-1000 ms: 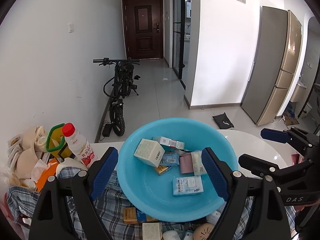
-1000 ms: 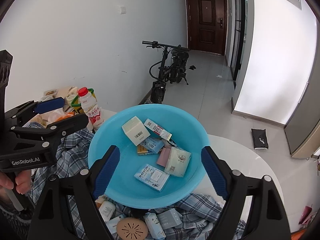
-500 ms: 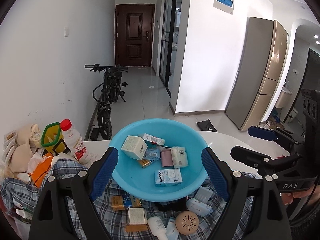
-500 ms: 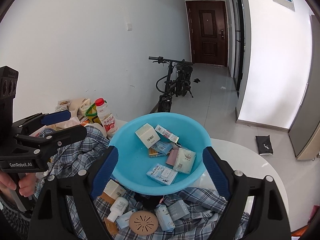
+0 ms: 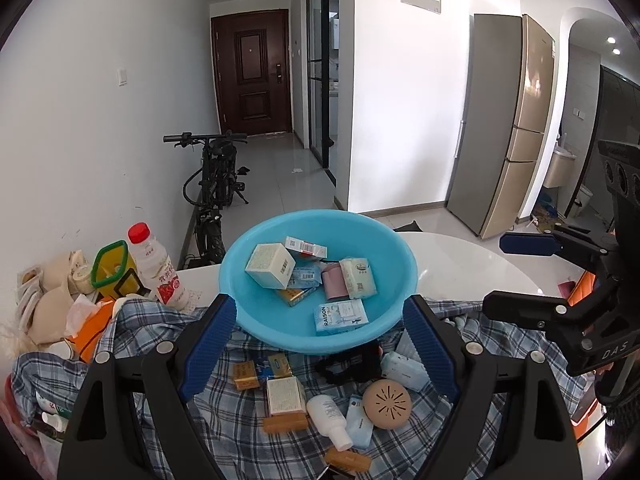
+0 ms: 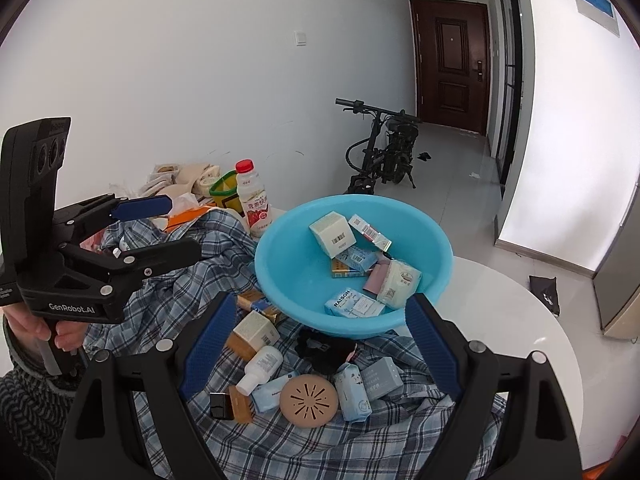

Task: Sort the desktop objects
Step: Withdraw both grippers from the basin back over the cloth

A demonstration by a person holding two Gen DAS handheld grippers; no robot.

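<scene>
While both tongs hung spread wide and empty above the checked cloth (image 5: 224, 412), the left tongs (image 5: 318, 344) and right tongs (image 6: 316, 344) faced the blue basin (image 6: 436, 240) of boxes; only the right view showed a black square (image 6: 221, 406) beside the basin's near pile.

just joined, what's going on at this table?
A person holds two grippers, sorting small items into a blue basin that already holds several small boxes. The left gripper and right gripper are both open and empty, above the plaid cloth, where a white bottle, a round tan disc and more packets remain.
</scene>
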